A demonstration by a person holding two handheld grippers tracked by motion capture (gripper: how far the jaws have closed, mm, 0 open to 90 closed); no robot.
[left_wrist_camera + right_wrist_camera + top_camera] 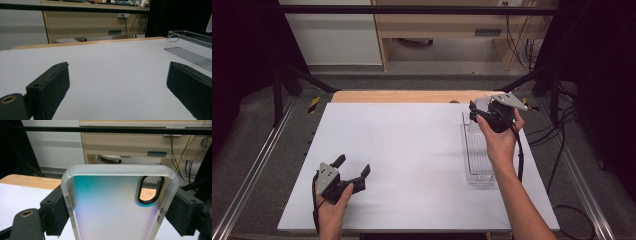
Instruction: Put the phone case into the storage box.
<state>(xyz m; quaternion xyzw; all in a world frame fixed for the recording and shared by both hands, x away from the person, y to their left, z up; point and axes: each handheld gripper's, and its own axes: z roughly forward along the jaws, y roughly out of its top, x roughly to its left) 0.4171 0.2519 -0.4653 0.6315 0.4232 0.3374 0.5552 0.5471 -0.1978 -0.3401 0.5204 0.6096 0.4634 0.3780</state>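
Observation:
A translucent phone case (pixel 105 195) with a teal-to-violet sheen and an oval camera cut-out stands upright between the jaws of my right gripper (pixel 120 206), which is shut on its two long sides. In the high view the right gripper (pixel 478 111) holds the case (pixel 482 103) above the far end of a clear plastic tray (pixel 477 165) at the table's right side. My left gripper (pixel 353 165) rests low at the near left of the white table (pixel 412 150), its jaws open wide with nothing between them. The left gripper (pixel 117 75) looks across the bare tabletop toward the tray (pixel 187 50).
A wooden strip (pixel 407 96) runs along the table's far edge. Black frame bars (pixel 287 80) and metal rails flank the table. Cables (pixel 562 130) hang off the right side. A wooden cabinet (pixel 442 25) stands beyond the table.

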